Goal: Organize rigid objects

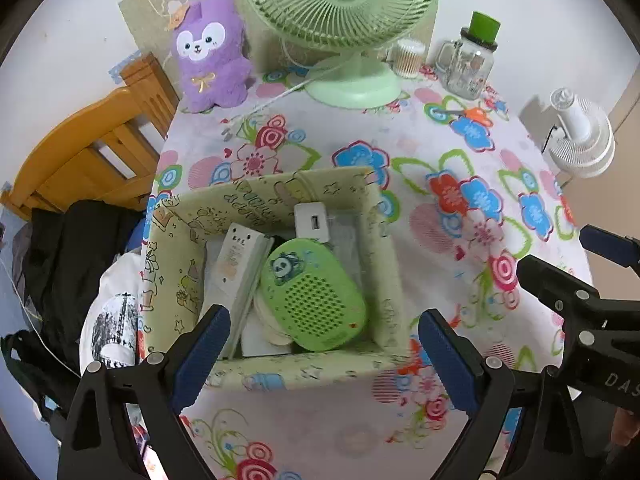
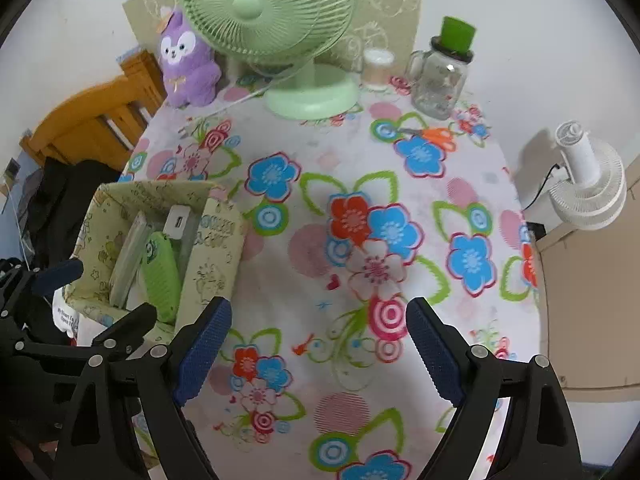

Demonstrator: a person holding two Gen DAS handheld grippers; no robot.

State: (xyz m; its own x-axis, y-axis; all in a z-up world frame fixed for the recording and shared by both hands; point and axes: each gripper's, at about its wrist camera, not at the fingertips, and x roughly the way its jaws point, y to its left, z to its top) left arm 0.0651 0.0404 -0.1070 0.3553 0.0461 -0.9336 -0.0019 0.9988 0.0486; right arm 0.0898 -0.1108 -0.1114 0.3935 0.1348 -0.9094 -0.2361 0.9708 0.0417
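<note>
Left wrist view: both claws (image 1: 320,354) (image 2: 318,350) gape empty; green speaker (image 1: 314,296) lies in box (image 1: 384,256).

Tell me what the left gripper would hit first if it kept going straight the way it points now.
Most likely the storage box: the left gripper, fingers apart and empty, points steeply down at the box's near wall, with the green panda speaker inside just beyond. Depth is unclear, so rim or speaker could come first.

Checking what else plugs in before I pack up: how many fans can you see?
2. The green desk fan stands at the table's far edge beside the purple plush toy; the white fan sits off the table's right side. None appear hidden.
</note>
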